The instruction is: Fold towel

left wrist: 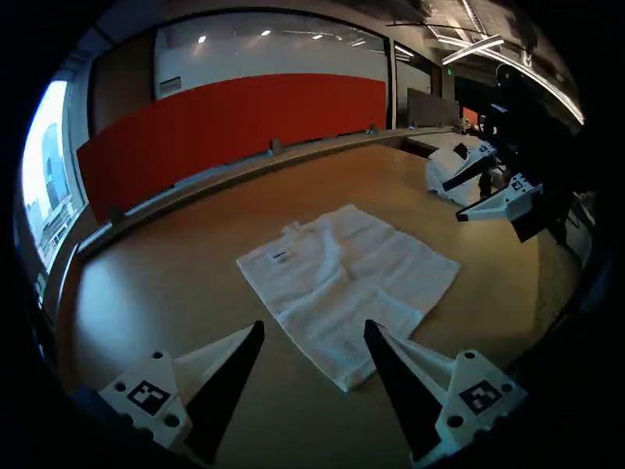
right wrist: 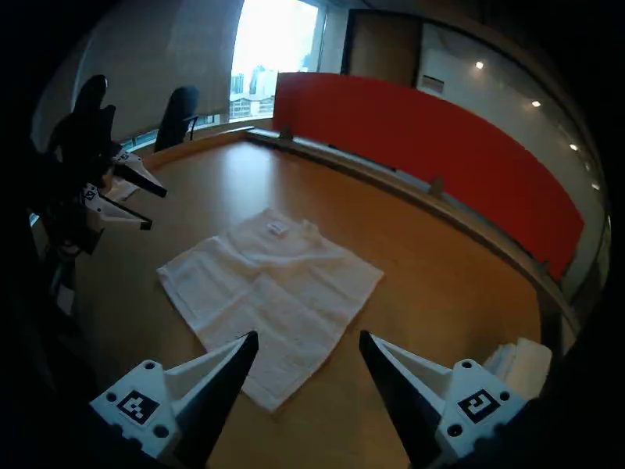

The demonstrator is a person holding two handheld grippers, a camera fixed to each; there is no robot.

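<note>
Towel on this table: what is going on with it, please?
Two hand-held tongs are working over a wooden table. A white towel lies spread flat on it, with a small label showing near one edge. The left tongs and the right tongs are both open and hover near the towel from different sides, gripping nothing. As far as I can see, the folding has not yet begun.

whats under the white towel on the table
The white cloth towel lies flat on the brown wooden table, which shows all around it. The patch directly beneath is covered.
</note>
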